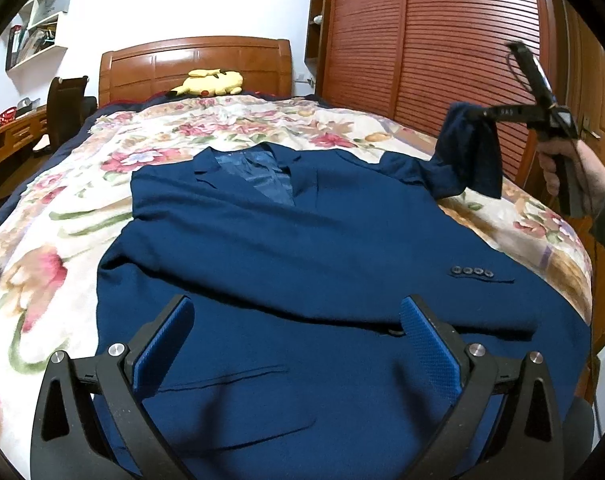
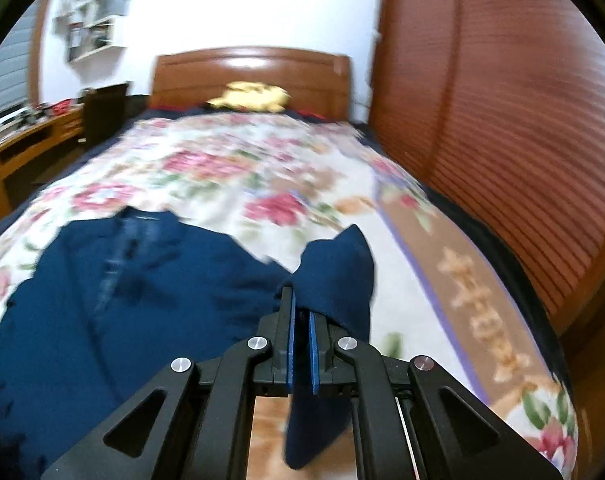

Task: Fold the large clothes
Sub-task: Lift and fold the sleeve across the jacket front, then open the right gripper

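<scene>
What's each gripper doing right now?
Left gripper: open, empty, over the blue jacket.
Right gripper: shut on the jacket sleeve, lifted.

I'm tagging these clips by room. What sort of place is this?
A bedroom, most likely: a bed with a floral quilt, a wooden headboard, and a louvred wooden wardrobe beside it.

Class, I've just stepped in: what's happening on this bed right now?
A person is folding a navy suit jacket spread front-up on a floral bedspread. The right claw is shut on the end of one sleeve, lifting it off the bed. The other sleeve lies folded across the chest. The left claw hovers open above the jacket's lower front, holding nothing.
</scene>
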A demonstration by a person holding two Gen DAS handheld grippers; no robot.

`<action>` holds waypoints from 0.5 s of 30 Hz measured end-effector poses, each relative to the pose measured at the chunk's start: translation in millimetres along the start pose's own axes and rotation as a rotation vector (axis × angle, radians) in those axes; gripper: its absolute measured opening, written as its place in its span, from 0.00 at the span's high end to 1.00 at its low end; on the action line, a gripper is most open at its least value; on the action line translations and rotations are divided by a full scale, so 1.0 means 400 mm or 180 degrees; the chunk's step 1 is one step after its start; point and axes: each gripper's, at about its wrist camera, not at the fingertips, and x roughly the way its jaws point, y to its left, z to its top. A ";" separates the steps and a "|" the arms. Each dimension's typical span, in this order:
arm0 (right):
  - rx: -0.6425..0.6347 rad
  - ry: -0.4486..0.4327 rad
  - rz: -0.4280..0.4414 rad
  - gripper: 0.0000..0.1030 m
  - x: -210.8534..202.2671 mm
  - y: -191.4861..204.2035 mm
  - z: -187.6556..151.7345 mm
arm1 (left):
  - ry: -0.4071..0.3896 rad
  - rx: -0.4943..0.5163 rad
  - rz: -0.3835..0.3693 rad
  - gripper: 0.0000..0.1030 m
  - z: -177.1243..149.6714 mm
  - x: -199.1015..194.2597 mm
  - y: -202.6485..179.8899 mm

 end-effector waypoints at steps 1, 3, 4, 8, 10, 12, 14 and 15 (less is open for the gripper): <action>-0.0074 -0.0042 0.0057 0.95 -0.022 0.031 0.002 | -0.0006 -0.0001 0.0004 0.00 0.000 -0.004 0.002; -0.0188 -0.0111 0.0156 0.95 -0.057 0.084 0.005 | -0.0012 0.0012 0.0029 0.00 -0.001 -0.009 0.006; -0.0233 -0.0137 0.0213 0.95 -0.071 0.108 0.007 | -0.0016 0.0021 0.0053 0.00 -0.001 -0.012 0.007; -0.0411 -0.0211 0.0426 0.95 -0.118 0.170 -0.001 | -0.0033 0.0015 0.0096 0.00 -0.004 -0.026 0.025; -0.0477 -0.0226 0.0542 0.95 -0.136 0.194 -0.012 | -0.0042 0.0010 0.0118 0.00 -0.006 -0.033 0.033; -0.0539 -0.0202 0.0671 0.95 -0.142 0.216 -0.028 | -0.0052 0.0005 0.0143 0.00 -0.007 -0.040 0.043; -0.0611 -0.0124 0.0810 0.95 -0.137 0.241 -0.044 | -0.0060 -0.0003 0.0160 0.00 -0.007 -0.045 0.050; -0.0661 -0.0067 0.0865 0.94 -0.135 0.252 -0.054 | -0.0064 -0.0010 0.0171 0.00 -0.007 -0.047 0.054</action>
